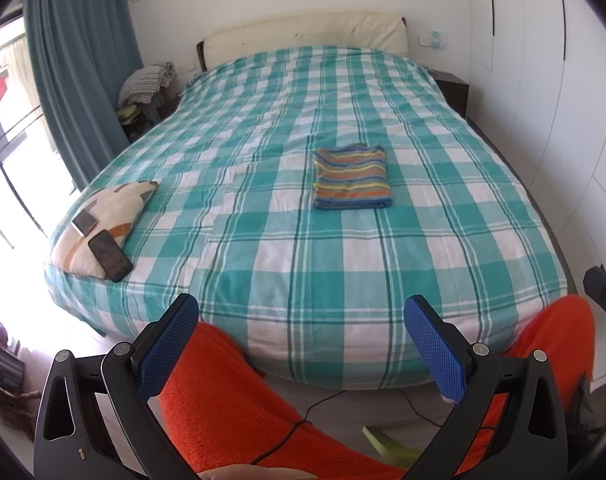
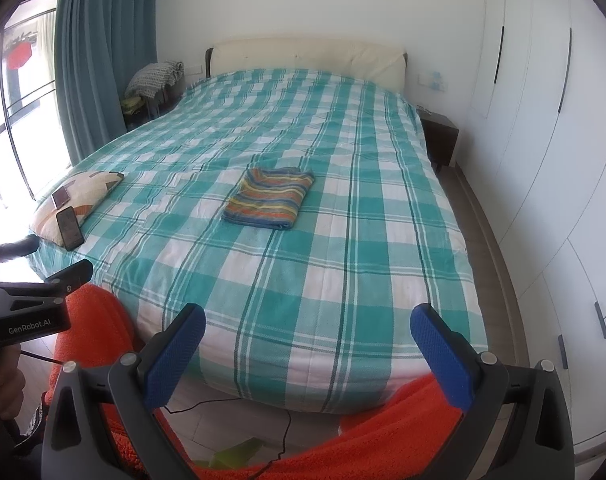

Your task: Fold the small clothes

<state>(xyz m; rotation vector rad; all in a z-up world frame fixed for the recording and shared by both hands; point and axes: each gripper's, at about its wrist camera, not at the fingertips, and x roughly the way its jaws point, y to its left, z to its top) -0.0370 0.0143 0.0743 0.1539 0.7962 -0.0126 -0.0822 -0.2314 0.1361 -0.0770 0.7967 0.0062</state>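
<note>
A small striped garment (image 1: pixel 351 176) (image 2: pixel 269 197), banded in blue, orange, yellow and green, lies folded into a flat rectangle on the middle of the teal and white checked bed (image 1: pixel 383 264) (image 2: pixel 343 288). My left gripper (image 1: pixel 303 344) hangs open off the foot of the bed, well short of the garment, with nothing between its blue pads. My right gripper (image 2: pixel 309 350) is also open and empty, held back past the bed's near edge. In the right wrist view the left gripper's black body (image 2: pixel 27 308) shows at the left edge.
A patterned cushion (image 1: pixel 107 216) (image 2: pixel 77 200) with two phones (image 1: pixel 110 255) (image 2: pixel 69 227) on it rests at the bed's left edge. The person's orange-clad legs (image 1: pixel 231 400) (image 2: pixel 383 440) and cables lie below the grippers. White wardrobes (image 2: pixel 543 160) line the right; a curtain (image 1: pixel 79 60) hangs on the left.
</note>
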